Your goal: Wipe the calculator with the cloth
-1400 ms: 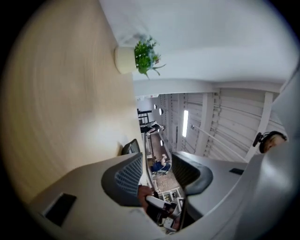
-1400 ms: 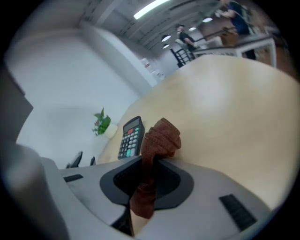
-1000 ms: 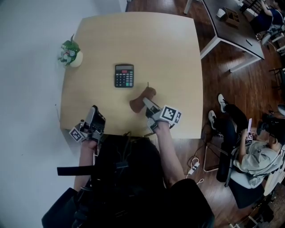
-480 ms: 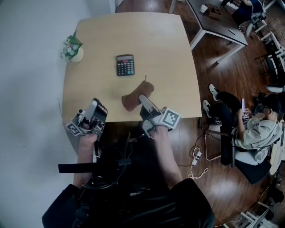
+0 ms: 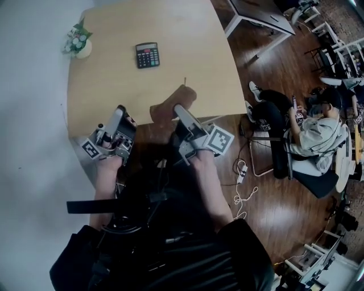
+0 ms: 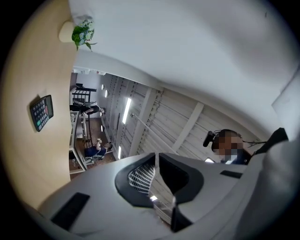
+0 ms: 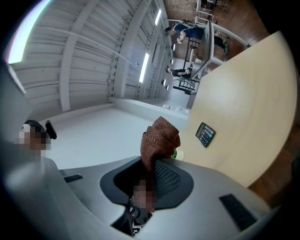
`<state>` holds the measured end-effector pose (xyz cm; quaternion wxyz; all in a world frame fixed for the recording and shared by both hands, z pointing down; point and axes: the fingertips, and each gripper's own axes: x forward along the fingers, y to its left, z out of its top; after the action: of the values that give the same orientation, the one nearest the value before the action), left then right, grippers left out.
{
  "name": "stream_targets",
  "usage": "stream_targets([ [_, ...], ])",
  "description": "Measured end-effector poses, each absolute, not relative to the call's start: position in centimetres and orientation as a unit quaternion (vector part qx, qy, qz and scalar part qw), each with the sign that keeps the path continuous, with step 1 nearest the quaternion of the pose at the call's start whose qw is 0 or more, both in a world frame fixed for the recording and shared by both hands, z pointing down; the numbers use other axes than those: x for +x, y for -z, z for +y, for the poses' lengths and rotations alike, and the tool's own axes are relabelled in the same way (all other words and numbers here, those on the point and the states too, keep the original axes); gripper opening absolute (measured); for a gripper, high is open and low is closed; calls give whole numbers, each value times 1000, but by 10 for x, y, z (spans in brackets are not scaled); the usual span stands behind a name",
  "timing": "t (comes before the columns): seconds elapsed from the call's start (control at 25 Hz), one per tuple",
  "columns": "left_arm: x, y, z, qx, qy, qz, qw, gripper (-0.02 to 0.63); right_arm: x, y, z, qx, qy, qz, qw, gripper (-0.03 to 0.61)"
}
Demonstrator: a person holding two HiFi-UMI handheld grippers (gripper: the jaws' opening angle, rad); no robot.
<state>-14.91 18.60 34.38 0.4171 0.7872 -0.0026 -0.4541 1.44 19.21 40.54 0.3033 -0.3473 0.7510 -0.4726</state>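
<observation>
Right claw point(image 5: 178, 109) clenched a brown knitted cloth point(image 5: 164, 109) by one end; left claw point(image 5: 118, 112), empty, was opening. Reaching the black calculator point(image 5: 147, 55) far ahead, the cloth might slip free.

A light wooden table point(image 5: 114, 85) is placed against a white wall point(image 5: 28, 142), on a floor of dark wooden boards point(image 5: 273, 227). A second table point(image 5: 260, 8) with dark top and white legs is seen farther off, and long ceiling lamps point(image 6: 126, 110) are lit between white beams.
</observation>
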Motion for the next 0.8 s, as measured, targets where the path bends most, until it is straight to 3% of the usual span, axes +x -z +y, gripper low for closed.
stream_targets([
  [0.44,-157,-315,203,814,458,18,356,0,-15,-381,183,-291,455,793,282,61],
  [0.8,-113,-311,200,808,449,36,379,0,16,-374,182,-283,439,803,285,60],
])
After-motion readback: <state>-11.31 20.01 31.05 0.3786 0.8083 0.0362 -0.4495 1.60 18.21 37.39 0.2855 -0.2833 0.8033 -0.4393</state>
